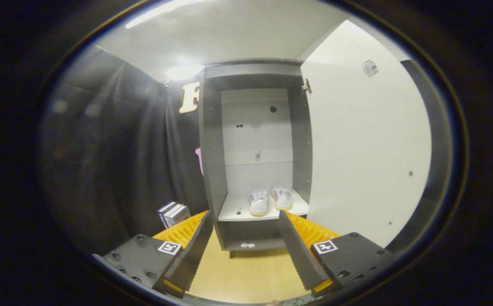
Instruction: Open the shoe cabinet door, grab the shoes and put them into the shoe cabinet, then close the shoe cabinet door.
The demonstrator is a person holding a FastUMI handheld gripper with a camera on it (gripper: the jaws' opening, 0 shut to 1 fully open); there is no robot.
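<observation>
Shoe cabinet door (365,148) stands swung wide open to the right and the pair of shoes (270,200) already sits side by side on the white shelf (233,210) inside the shoe cabinet (212,170), so opening and placing look done. Hand-held gripper (245,250) is released, fingers spread and empty, well short of the cabinet; closing the door is what's left

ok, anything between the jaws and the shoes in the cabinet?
Nothing. In the gripper view, open gripper faces bare yellow floor, then the grey cabinet's white shelf holding the white shoes.
</observation>
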